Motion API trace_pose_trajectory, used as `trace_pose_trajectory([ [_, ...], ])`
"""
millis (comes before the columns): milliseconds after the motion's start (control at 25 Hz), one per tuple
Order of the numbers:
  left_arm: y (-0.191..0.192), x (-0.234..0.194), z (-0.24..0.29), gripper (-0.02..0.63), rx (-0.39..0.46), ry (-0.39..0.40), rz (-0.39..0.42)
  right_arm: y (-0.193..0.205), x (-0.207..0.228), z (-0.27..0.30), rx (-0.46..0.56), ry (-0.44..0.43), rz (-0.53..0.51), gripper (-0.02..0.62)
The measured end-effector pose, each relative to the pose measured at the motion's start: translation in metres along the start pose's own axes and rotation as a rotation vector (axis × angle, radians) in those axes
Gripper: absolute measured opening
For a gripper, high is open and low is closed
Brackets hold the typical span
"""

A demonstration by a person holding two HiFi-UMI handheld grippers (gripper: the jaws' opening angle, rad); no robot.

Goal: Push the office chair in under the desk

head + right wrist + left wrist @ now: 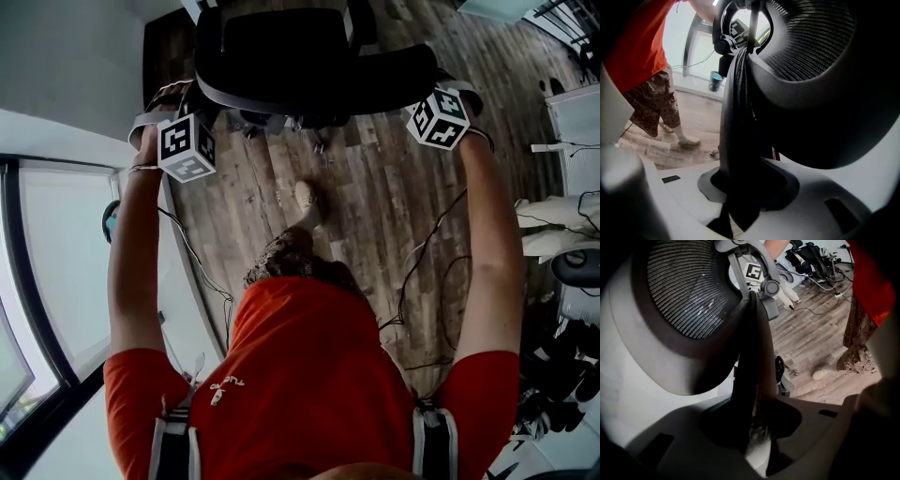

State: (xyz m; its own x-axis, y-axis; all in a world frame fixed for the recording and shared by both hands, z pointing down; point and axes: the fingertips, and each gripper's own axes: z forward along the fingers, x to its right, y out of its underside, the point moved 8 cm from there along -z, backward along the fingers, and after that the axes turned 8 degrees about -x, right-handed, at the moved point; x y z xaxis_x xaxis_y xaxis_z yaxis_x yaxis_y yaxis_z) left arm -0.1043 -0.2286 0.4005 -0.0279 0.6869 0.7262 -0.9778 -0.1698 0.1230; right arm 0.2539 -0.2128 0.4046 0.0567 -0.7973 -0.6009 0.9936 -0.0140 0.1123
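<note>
Along the bottom of the head view, the person's orange shirt (309, 375) is filling the frame, and the left arm (131, 262) and right arm (492, 253) are stretching up either side, so the push is likely landing evenly. Past them, the left tongs (178, 103) and right tongs (455, 94) are each clamping a side rim of the mesh backrest (811, 56). Farthest, at top centre, the office chair (309, 56) is standing on the wooden floor (394, 187). No bench is showing beyond it, so it is probably not yet tucked under.
</note>
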Motion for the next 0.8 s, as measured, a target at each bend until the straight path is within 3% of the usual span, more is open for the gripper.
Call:
trace_pose_trajectory([
  [480, -0.022, -0.054, 0.058, 0.126, 0.003, -0.066, -0.024, 0.037, 0.082, 0.055, 0.029, -0.012, -0.043, 0.133],
  [800, -0.022, -0.106, 0.113, 0.129, -0.021, -0.045, -0.054, 0.049, 0.146, 0.102, 0.039, -0.019, -0.053, 0.132],
])
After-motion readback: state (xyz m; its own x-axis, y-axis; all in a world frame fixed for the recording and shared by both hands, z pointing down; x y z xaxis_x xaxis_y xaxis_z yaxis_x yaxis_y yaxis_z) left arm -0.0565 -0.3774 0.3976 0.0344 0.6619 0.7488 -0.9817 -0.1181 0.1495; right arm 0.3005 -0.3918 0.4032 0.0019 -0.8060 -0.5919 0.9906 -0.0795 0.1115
